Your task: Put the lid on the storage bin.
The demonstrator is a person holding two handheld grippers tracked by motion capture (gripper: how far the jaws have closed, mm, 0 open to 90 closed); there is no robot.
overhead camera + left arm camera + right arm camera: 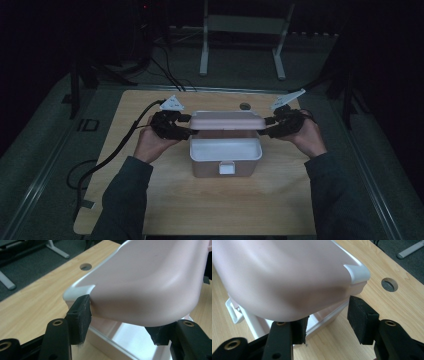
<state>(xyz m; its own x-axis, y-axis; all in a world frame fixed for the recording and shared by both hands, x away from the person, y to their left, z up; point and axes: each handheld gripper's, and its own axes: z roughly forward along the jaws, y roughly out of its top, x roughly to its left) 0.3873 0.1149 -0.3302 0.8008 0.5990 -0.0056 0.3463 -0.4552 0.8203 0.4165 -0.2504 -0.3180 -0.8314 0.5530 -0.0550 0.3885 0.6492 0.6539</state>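
Holding the pink lid (227, 120) up at both ends, the person keeps it raised above the open storage box (226, 157) near the centre of the high view. The left gripper (186, 125) has the lid's left end; in the left gripper view its jaws sit wide, one pad (79, 317) pressed against the lid's (150, 282) edge by the white corner, the other tucked under the lid at lower right. The right gripper (268, 126) meets the other end. In the right gripper view one pad touches the lid's (282, 277) underside at lower left, while the other pad (361, 317) stands just clear of the rim, so I cannot tell whether it truly grips. The box stands on the wooden table (130, 165), its white latch (226, 168) facing the bottom of the frame. A round hole (389, 284) in the tabletop lies beyond the lid.
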